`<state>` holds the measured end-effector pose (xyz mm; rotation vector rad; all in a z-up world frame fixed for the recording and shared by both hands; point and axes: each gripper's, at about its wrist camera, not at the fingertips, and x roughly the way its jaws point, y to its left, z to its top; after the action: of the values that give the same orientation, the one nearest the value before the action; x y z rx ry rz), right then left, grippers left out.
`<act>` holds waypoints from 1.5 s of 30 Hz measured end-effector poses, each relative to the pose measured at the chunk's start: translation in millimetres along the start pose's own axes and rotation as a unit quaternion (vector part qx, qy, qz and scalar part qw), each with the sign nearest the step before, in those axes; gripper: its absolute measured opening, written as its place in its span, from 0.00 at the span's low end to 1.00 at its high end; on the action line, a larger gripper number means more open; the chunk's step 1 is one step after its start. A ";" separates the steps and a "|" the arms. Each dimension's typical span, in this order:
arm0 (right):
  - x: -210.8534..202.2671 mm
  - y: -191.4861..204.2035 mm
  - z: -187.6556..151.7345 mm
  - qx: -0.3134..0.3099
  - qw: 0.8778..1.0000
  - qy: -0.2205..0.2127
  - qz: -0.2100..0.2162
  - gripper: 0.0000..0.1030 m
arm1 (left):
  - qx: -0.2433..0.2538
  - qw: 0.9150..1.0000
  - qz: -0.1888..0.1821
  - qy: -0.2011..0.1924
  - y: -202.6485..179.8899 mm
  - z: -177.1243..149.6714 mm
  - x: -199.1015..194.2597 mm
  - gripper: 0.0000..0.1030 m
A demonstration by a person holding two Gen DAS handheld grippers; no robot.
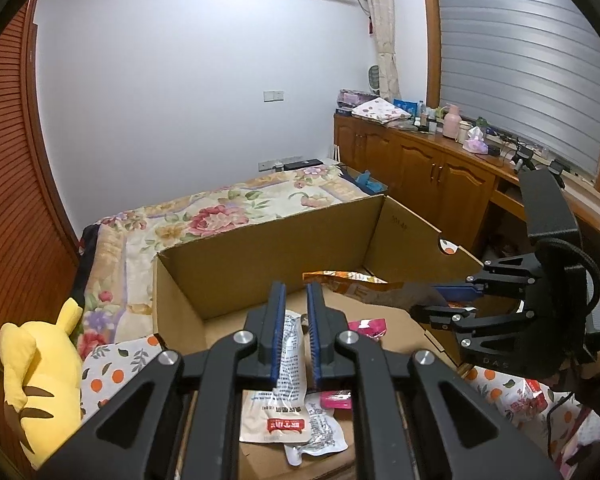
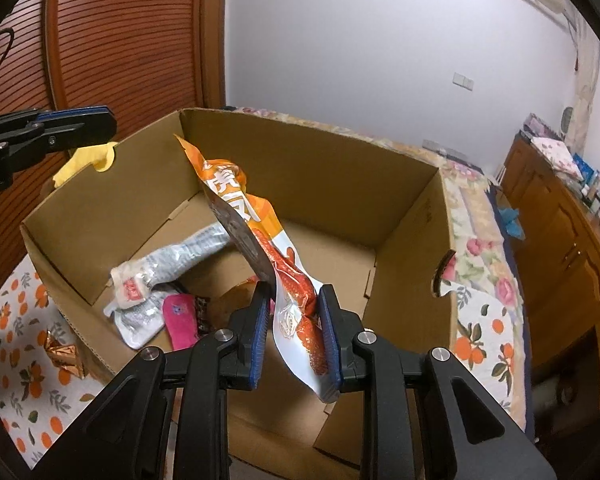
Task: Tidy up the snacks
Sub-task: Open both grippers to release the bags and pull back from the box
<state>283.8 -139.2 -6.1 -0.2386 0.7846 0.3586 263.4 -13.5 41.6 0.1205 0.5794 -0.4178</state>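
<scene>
right gripper [image 2: 294, 308]: blue ribbed pads clamped on crinkled orange-and-white foil snack bag [image 2: 260, 236], above open brown corrugated cardboard box [image 2: 100, 200] | left gripper [image 1: 296, 300]: jaws together, nothing held | below it on box floor: glossy white pouch [image 1: 288, 400], pink packet [image 1: 336, 400]

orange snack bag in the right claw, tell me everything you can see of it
The orange snack bag is a flat, glossy foil-like pouch, orange and white with large white characters and a picture of reddish food on its front. The right claw is shut on its lower end, so it stands tilted, its top corner leaning away over the open cardboard box. It hangs above the packets lying in the box and appears to touch none of them. Its lower edge sticks out below the blue pads. From the left wrist view it shows edge-on.
</scene>
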 end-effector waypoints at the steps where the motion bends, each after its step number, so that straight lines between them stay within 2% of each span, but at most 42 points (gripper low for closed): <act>1: 0.9 0.5 0.0 0.002 1.000 0.001 0.002 0.23 | 0.000 1.000 -0.002 0.000 0.5 -0.3 0.0 0.08; 7: 3.3 2.5 4.0 0.007 1.000 0.001 0.001 0.24 | -0.001 1.000 -0.012 -0.002 5.3 -0.7 -4.0 0.09; 10: -0.5 4.6 5.0 0.019 1.000 -0.005 0.007 0.25 | -0.004 1.000 -0.017 -0.004 9.3 0.0 -6.5 0.14; 12: -3.4 6.1 5.7 0.022 1.000 -0.008 0.011 0.25 | -0.007 1.000 -0.014 -0.008 11.5 0.4 -10.0 0.23; 19: -31.0 14.5 -1.4 0.024 0.999 -0.033 0.017 0.26 | -0.011 1.000 -0.004 -0.027 13.3 -3.0 -31.4 0.32; 22: -50.0 18.8 -9.2 0.028 0.998 -0.047 0.012 0.27 | 0.002 0.999 0.012 -0.037 7.6 -10.9 -45.2 0.44; 25: -72.1 23.3 -23.4 0.032 0.998 -0.061 0.009 0.29 | 0.000 0.999 0.004 -0.041 4.1 -19.8 -60.9 0.47; 28: -91.8 26.5 -36.1 0.034 0.997 -0.072 0.011 0.35 | -0.001 0.999 -0.007 -0.044 2.1 -28.7 -75.3 0.55; 30: -101.3 27.8 -43.1 0.037 0.996 -0.077 0.009 0.40 | -0.002 0.999 -0.012 -0.045 1.0 -34.0 -82.2 0.72; 32: -109.9 27.4 -52.8 0.043 0.996 -0.081 0.007 0.48 | -0.004 0.999 -0.015 -0.047 1.6 -40.7 -88.2 0.72; 35: -115.4 25.6 -66.5 0.054 0.995 -0.082 0.004 0.52 | -0.004 0.999 -0.021 -0.039 1.3 -54.7 -93.5 0.73; 45: -100.7 17.4 -134.6 0.063 0.997 -0.033 -0.017 0.53 | 0.008 1.000 -0.021 0.014 -10.6 -120.2 -80.6 0.72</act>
<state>124.5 -191.7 -26.7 -0.1206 0.7347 0.2812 137.3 32.2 -13.7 0.1307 0.6063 -0.4618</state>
